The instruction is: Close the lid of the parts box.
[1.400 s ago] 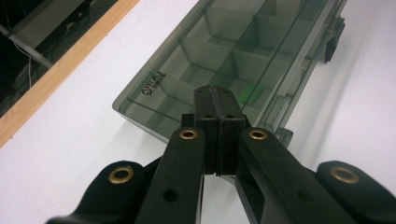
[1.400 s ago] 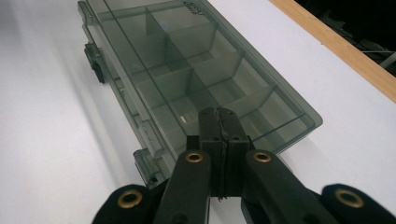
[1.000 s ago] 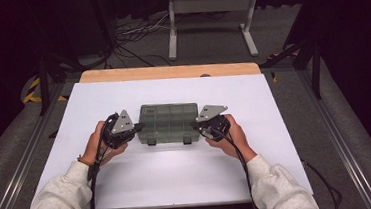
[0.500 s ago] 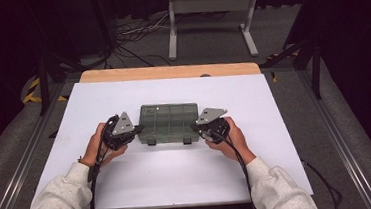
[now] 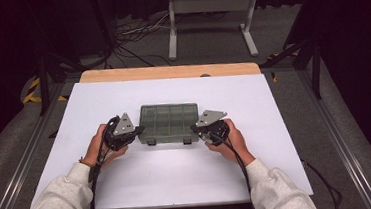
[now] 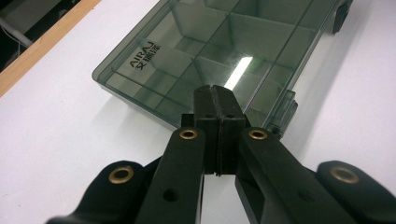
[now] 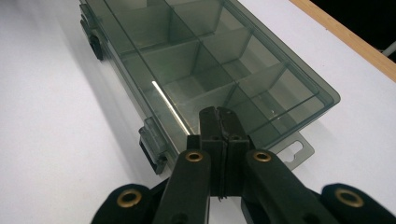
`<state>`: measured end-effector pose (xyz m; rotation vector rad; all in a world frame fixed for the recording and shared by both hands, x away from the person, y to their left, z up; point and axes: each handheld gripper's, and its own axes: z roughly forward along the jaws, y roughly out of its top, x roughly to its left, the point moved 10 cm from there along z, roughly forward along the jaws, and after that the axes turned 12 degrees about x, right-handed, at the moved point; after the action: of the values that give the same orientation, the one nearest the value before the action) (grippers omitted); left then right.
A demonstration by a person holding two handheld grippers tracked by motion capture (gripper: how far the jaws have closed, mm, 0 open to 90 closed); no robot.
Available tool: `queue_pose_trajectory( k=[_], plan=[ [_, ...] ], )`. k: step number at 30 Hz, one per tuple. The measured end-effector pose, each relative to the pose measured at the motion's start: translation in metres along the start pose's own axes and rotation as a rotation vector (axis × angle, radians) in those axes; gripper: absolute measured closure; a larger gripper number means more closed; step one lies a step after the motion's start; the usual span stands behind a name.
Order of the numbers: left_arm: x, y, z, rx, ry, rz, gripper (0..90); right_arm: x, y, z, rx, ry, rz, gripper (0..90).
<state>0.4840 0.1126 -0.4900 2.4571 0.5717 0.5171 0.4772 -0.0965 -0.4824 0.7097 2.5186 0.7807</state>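
Note:
A smoky-grey clear plastic organiser box (image 5: pixel 169 122) with a closed lid and several empty compartments lies in the middle of the white table. My left gripper (image 5: pixel 139 130) is at its left end, my right gripper (image 5: pixel 194 128) at its right end, both pointing inward at the box. In the left gripper view my jaws are pressed together with nothing between them, tips (image 6: pixel 215 95) over the near edge of the box (image 6: pixel 224 51). The right gripper view has the same: shut jaws (image 7: pixel 217 116) over the box (image 7: pixel 205 60) near its latch (image 7: pixel 154 147).
The white tabletop (image 5: pixel 179 180) has a wooden strip (image 5: pixel 171 71) along its far edge. Beyond it stand a grey metal stand (image 5: pixel 209 12) and cables on the floor. Metal rails run along both sides of the table.

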Motion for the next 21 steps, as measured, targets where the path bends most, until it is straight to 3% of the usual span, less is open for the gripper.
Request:
queue_pose_trajectory(
  k=[21],
  plan=[
    [-0.0004,0.0013,-0.0068,-0.083,0.007,-0.028,88.6,-0.0018,0.0,-0.0058,-0.06,0.007,0.04,86.9]
  ],
)
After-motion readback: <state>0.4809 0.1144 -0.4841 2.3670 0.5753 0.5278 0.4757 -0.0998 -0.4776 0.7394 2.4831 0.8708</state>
